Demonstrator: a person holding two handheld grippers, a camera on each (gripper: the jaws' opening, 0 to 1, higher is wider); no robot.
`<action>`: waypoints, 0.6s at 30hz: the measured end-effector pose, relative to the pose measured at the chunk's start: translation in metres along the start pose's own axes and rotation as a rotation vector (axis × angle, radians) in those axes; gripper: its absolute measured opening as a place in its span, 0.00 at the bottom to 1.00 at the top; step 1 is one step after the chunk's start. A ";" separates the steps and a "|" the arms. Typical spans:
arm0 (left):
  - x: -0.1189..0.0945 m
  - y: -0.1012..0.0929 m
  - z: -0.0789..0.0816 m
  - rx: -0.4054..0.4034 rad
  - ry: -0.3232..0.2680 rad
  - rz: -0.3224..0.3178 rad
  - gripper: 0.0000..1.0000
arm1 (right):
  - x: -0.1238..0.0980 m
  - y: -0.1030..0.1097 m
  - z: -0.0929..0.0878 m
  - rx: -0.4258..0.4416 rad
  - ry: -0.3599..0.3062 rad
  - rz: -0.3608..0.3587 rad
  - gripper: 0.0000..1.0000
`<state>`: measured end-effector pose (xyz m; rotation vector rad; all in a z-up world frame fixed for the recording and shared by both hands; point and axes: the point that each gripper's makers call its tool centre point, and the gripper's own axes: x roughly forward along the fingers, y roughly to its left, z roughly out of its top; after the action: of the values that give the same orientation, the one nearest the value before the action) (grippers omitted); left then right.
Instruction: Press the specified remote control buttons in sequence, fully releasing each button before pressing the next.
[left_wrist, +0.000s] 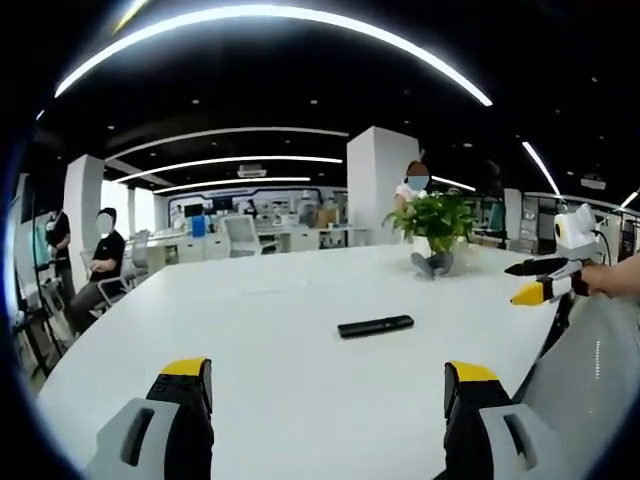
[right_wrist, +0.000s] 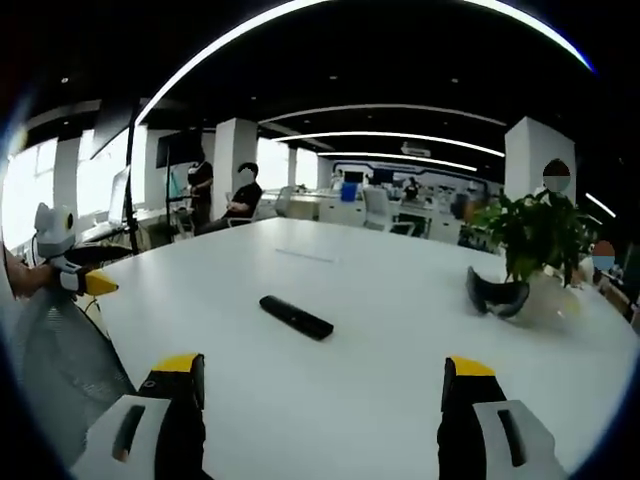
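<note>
Lying flat on white bench (left_wrist: 300, 400): remote (left_wrist: 375, 326). Hovering apart, both tools (left_wrist: 330, 385) (right_wrist: 325, 380) gaping empty; approaching squarely, pressing once, lifting clear.

The remote control (left_wrist: 375, 326) is too small in both views for any button or marking to be told; in the right gripper view it (right_wrist: 296, 317) reads as a plain dark bar. The left gripper (left_wrist: 325, 385) is cut off by the bottom edge of its view, so only the yellow-tipped ends of its jaws show; the right gripper (right_wrist: 318, 383) is cut the same way. In the left gripper view the right gripper (left_wrist: 540, 280) comes in from the right, its body cut by the edge. The dark object (right_wrist: 496, 293) lying beside the potted plant (right_wrist: 538, 238) on the counter (right_wrist: 380, 400) cannot be identified. The counter's near edge is hidden below both views.
</note>
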<state>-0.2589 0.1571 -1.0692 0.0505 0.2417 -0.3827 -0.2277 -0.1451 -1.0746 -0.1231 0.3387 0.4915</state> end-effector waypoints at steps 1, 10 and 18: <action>0.000 0.000 -0.001 0.000 0.005 0.002 1.00 | 0.000 0.001 -0.001 0.002 0.002 0.004 0.97; 0.001 0.003 -0.007 -0.010 0.040 0.016 0.99 | -0.001 -0.006 -0.006 -0.065 0.040 -0.043 0.98; 0.000 0.005 -0.012 -0.038 0.055 0.038 0.99 | -0.002 -0.007 -0.011 -0.027 0.048 -0.042 0.97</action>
<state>-0.2595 0.1627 -1.0807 0.0285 0.3020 -0.3391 -0.2288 -0.1538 -1.0839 -0.1678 0.3757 0.4522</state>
